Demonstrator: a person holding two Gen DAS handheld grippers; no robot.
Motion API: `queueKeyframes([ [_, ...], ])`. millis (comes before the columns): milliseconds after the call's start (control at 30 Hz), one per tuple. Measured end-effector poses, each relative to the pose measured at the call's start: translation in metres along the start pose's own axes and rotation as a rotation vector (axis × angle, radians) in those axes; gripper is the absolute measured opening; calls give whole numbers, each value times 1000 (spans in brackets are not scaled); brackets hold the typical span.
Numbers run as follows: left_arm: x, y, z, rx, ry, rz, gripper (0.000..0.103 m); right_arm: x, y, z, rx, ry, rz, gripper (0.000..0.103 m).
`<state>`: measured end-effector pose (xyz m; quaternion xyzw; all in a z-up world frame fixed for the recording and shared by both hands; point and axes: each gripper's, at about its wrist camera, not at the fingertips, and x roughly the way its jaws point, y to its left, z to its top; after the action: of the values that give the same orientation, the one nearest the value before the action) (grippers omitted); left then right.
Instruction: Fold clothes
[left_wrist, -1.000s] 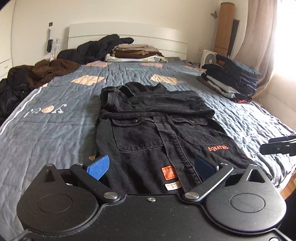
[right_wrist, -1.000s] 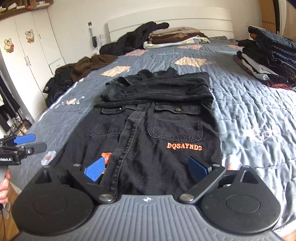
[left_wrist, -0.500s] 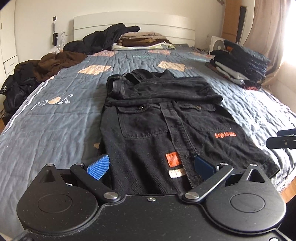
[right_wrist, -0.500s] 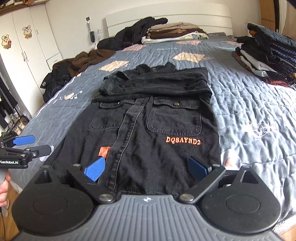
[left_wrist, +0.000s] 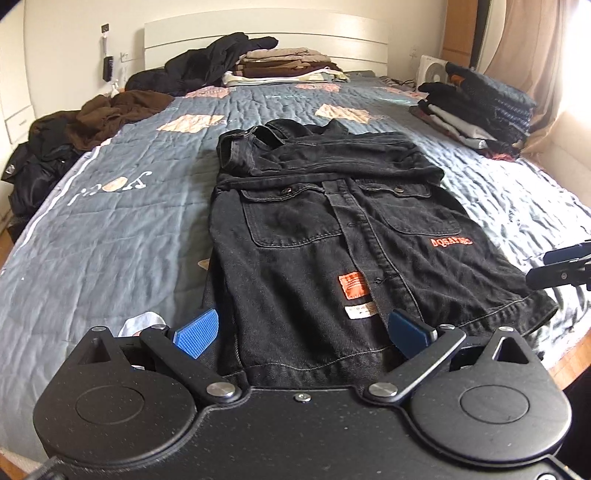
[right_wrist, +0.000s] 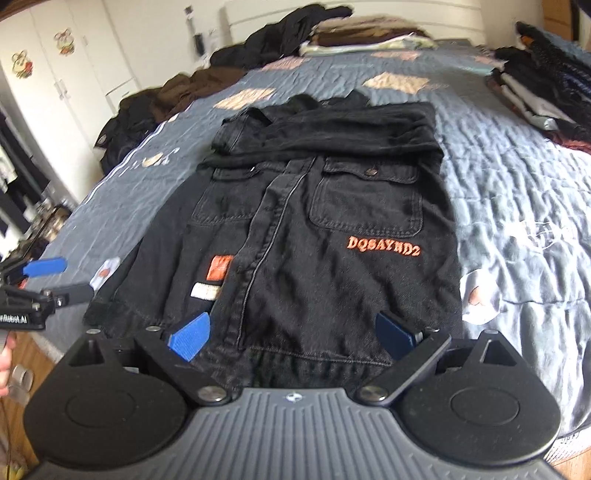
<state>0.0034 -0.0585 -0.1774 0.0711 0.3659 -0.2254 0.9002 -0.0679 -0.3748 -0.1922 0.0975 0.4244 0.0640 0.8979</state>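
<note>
Left wrist view: left gripper (left_wrist: 301, 332), jaws spread and empty, above the hem of a black denim jacket (left_wrist: 332, 236) lying flat on the blue quilt (left_wrist: 122, 229), sleeves folded across its chest; a fan (left_wrist: 434, 72) and curtain (left_wrist: 532, 48) appear only here. Right wrist view: right gripper (right_wrist: 291, 332), jaws likewise apart; only here, a white wardrobe (right_wrist: 70, 62) and readable orange lettering (right_wrist: 384, 252).

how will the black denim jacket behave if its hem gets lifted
The black denim jacket will probably drape and sag rather than hold flat. Its thick seams and pockets suggest some weight. The sleeves folded loosely across the chest may slide off.
</note>
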Motion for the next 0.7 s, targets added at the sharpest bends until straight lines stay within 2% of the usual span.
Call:
queueKeyframes([
  [167, -1, 43, 3, -50, 17, -42, 99, -9, -26, 10, -9, 32, 42, 96],
  [400, 11, 105, -10, -192, 52, -143, 99, -2, -77, 7, 84, 94, 58, 96],
  [533, 26, 122, -28, -270, 78, -201, 99, 9, -97, -4, 150, 115, 112, 96],
  [700, 39, 129, -50, -353, 88, -311, 94, 23, -120, -12, 230, 155, 159, 96],
])
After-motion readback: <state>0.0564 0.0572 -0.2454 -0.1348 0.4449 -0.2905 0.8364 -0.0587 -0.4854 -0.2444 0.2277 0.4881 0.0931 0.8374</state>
